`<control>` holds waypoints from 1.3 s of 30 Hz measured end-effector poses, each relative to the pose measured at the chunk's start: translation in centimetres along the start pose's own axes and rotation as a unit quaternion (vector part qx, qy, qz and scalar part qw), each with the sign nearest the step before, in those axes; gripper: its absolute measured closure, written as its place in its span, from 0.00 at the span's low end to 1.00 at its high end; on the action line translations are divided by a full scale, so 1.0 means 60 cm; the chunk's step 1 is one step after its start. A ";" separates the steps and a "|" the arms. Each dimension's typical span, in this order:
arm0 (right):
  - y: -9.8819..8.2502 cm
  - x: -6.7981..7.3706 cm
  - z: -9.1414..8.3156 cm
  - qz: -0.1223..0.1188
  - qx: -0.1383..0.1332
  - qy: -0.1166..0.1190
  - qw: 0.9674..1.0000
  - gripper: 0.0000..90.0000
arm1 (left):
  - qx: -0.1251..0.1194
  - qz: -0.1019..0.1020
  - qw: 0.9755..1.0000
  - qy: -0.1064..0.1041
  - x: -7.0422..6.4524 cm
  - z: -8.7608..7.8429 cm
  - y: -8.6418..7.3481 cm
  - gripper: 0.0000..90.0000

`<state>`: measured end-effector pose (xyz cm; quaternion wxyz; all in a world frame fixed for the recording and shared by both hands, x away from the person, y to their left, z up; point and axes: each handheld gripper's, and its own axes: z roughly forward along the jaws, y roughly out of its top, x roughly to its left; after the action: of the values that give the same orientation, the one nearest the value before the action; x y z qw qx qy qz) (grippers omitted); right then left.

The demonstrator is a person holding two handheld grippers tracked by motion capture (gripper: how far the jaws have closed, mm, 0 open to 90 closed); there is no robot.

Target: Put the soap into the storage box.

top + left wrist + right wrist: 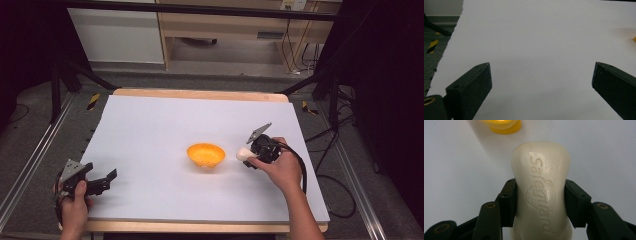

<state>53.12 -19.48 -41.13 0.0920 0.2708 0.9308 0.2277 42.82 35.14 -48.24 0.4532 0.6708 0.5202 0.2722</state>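
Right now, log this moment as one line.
right tongs: shut on soap bar | left tongs: open, idle | orange bowl: mid-table, beside soap

soap bar's near end cropped

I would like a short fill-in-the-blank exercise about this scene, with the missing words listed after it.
1. The right tongs are shut on a bar of ____.
2. The bowl on the white sheet has the colour ____.
3. The left tongs stand ____, with nothing between them.
4. In the high view, the soap is to the ____ of the bowl.

Missing words: soap; orange; open; right
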 end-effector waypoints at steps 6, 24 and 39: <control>0.021 0.000 -0.004 -0.009 -0.001 0.003 1.000 0.55 | -0.003 -0.001 1.000 0.000 0.001 -0.001 0.000 0.02; 0.081 0.014 -0.003 -0.052 -0.003 0.017 0.998 0.55 | -0.003 -0.004 1.000 -0.002 0.002 -0.001 0.000 0.02; 0.120 0.031 0.010 -0.084 -0.004 0.028 0.996 0.55 | -0.004 -0.006 1.000 -0.002 0.002 -0.001 0.000 0.02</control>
<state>55.09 -12.85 -38.32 0.0862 0.1844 0.9516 0.2301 42.81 35.29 -48.24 0.4586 0.6664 0.5219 0.2705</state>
